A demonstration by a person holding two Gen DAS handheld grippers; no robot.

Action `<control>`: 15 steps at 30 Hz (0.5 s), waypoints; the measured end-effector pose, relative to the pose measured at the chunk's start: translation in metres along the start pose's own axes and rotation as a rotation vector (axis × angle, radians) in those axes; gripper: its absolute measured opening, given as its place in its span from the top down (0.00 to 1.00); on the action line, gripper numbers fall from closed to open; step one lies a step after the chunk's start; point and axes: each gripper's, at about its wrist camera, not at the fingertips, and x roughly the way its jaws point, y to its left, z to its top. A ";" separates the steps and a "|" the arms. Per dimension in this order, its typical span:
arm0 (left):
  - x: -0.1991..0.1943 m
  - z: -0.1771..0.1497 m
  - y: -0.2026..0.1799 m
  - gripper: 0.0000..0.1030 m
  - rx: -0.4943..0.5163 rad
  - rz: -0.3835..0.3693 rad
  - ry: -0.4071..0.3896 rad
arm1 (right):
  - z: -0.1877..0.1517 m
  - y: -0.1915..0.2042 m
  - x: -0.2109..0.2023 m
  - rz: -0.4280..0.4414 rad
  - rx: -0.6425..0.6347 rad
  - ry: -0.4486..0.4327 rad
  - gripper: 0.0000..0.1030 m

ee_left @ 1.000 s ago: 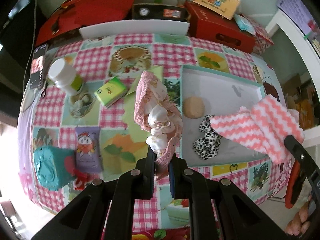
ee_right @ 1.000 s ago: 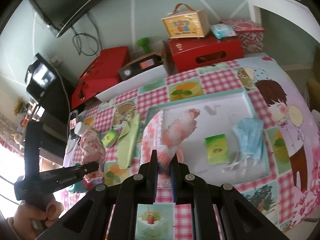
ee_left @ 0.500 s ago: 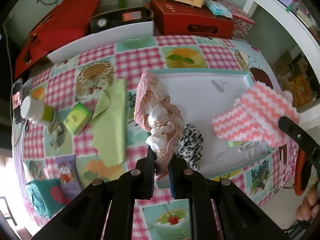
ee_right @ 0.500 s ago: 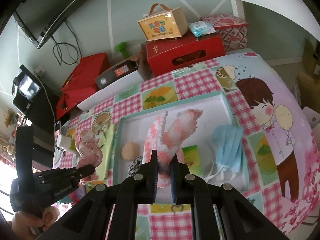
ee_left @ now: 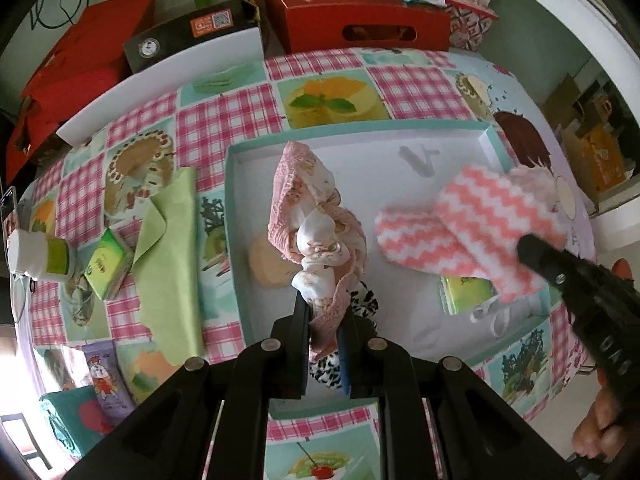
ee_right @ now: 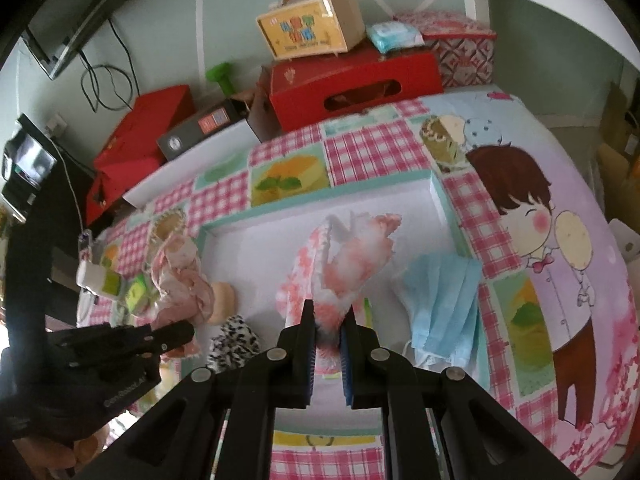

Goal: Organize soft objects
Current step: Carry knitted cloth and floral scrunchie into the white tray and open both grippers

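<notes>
My left gripper (ee_left: 325, 312) is shut on a pink and white printed cloth (ee_left: 316, 224) and holds it bunched above the left part of the white tray (ee_left: 236, 216). My right gripper (ee_right: 329, 316) is shut on a pink and white zigzag fluffy towel (ee_right: 352, 256), also seen in the left wrist view (ee_left: 472, 232), held above the tray's middle (ee_right: 260, 248). In the tray lie a tan round puff (ee_left: 266, 264), a leopard-print scrunchie (ee_right: 234, 338), a green packet (ee_left: 466, 292) and a blue face mask (ee_right: 440, 300).
Left of the tray lie a green cloth (ee_left: 168, 248), a small green box (ee_left: 108, 268), a white bottle (ee_left: 38, 254), a purple packet (ee_left: 106, 376) and a teal item (ee_left: 74, 416). Red boxes (ee_left: 356, 20) and a black box (ee_left: 188, 36) stand behind the table.
Both grippers have moved with their cloths over the tray. The printed cloth came from the tablecloth left of the tray to above its left part; the zigzag towel shifted toward the tray's middle.
</notes>
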 end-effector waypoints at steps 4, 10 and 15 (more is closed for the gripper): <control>0.012 0.004 -0.002 0.88 -0.010 -0.002 0.022 | -0.005 -0.002 0.020 -0.029 -0.016 0.041 0.89; 0.026 0.007 -0.006 0.88 -0.018 0.001 0.045 | -0.008 -0.004 0.037 -0.042 -0.018 0.067 0.89; 0.030 0.009 -0.011 0.84 -0.006 0.018 0.047 | -0.008 -0.001 0.043 -0.053 -0.033 0.077 0.87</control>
